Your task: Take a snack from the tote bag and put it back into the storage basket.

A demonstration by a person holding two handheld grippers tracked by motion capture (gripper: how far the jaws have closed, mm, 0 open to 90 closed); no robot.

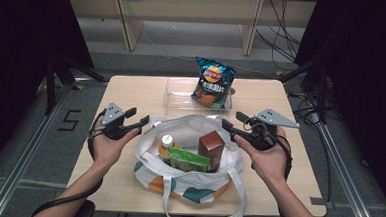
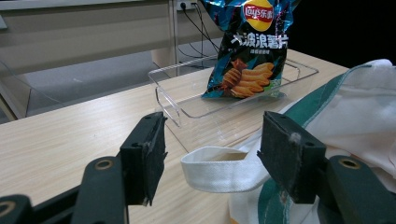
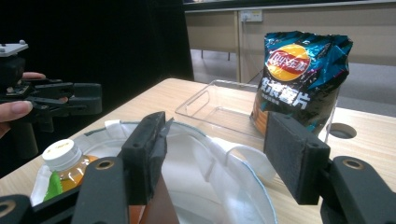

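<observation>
While jaws gape, left gripper (image 2: 212, 156), right gripper (image 3: 224, 156), empty

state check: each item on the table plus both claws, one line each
Tote bag: open, lying on the table, items inside.
Chip bag: sealed, upright in the clear tray.
Clear tray: holds the chip bag, otherwise bare.
Bottle: capped, in the tote bag.
Brown box: closed, upright in the tote bag.
Green packet: in the tote bag.
Left claw: open.
Right claw: open.
</observation>
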